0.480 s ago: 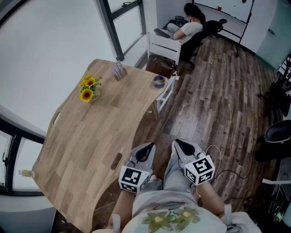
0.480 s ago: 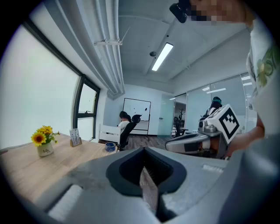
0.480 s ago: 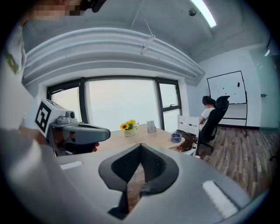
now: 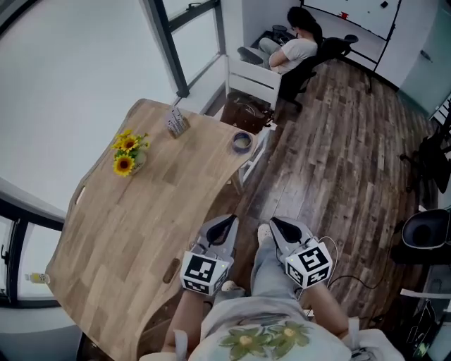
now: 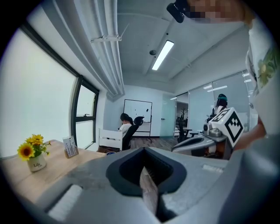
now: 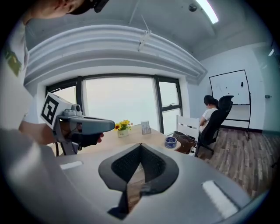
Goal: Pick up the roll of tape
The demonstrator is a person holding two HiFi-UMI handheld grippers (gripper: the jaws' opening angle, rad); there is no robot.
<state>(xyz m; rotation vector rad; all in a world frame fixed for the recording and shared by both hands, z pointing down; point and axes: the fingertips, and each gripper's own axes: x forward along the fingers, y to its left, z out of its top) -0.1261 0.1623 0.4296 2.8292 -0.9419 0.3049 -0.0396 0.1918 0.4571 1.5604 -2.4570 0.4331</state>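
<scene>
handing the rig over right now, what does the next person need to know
Left gripper: shut, empty, held near the person's lap, beside the near edge of the table.
Right gripper: shut, empty, next to the left one.
Roll of tape: lying flat at the table's far right corner, well ahead of both grippers.
Done: nothing picked up yet.
Left: move in, open a gripper, close on the tape, lift.

A pale wooden table [image 4: 141,211] stands beside bright windows [image 4: 70,77] on dark plank floor [image 4: 338,148], whiteboard [image 4: 352,15] beyond.
</scene>
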